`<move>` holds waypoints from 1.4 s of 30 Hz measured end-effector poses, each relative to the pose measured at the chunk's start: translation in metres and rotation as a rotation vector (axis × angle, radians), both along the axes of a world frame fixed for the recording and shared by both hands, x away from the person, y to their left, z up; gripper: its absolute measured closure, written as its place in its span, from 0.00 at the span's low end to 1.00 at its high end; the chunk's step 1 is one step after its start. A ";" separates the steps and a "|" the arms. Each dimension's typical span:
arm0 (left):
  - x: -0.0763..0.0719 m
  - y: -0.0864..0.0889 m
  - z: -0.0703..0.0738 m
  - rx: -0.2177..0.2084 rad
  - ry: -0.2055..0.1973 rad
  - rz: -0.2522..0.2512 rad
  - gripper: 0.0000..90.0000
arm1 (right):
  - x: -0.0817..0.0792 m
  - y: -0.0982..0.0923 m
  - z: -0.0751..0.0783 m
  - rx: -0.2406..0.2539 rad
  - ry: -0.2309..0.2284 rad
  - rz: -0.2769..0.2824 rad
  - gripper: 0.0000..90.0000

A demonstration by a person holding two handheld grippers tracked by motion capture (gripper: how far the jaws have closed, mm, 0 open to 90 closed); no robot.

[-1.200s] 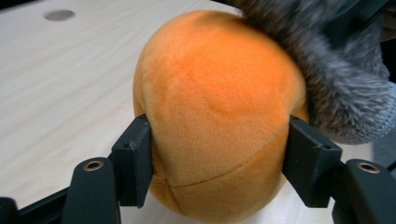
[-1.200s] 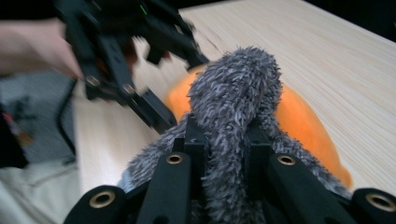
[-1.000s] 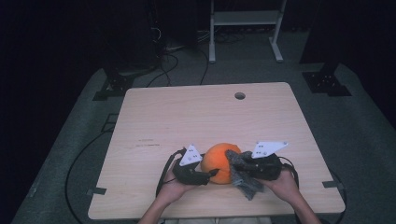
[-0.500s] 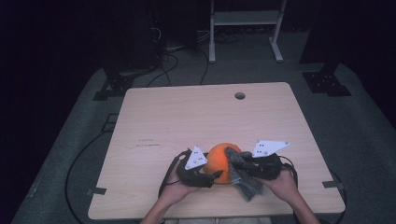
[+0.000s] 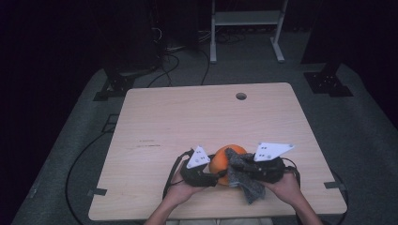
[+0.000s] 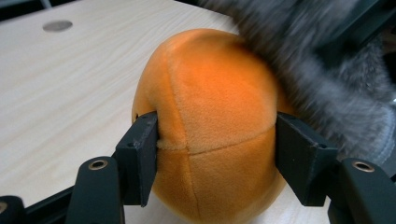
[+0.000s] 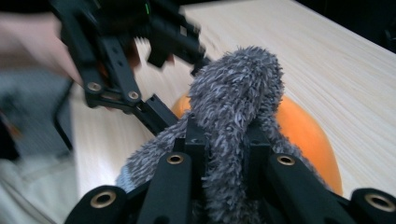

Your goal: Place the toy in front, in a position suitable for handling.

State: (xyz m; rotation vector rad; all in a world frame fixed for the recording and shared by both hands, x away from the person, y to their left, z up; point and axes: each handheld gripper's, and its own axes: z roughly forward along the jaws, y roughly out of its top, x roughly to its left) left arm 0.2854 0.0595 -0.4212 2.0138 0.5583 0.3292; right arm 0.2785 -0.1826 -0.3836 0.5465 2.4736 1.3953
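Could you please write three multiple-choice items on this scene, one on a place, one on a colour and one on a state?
1. Where on the table is the ball?
A. by the far edge, next to the hole
B. near the person's edge
C. at the far left corner

2. What colour is the cloth?
A. grey
B. red
C. white

3. What is the left gripper doing?
A. hanging open over bare wood
B. shut on the cloth
C. shut on the ball

Answers: 1 B, the high view shows the ball close to the hands. 2 A, the right gripper pinches grey fuzzy fabric. 3 C, both jaws press the ball's sides, denting it at one.
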 end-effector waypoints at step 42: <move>-0.003 0.001 -0.003 -0.080 0.026 -0.072 0.43 | -0.006 0.005 0.015 -0.093 -0.007 0.044 0.85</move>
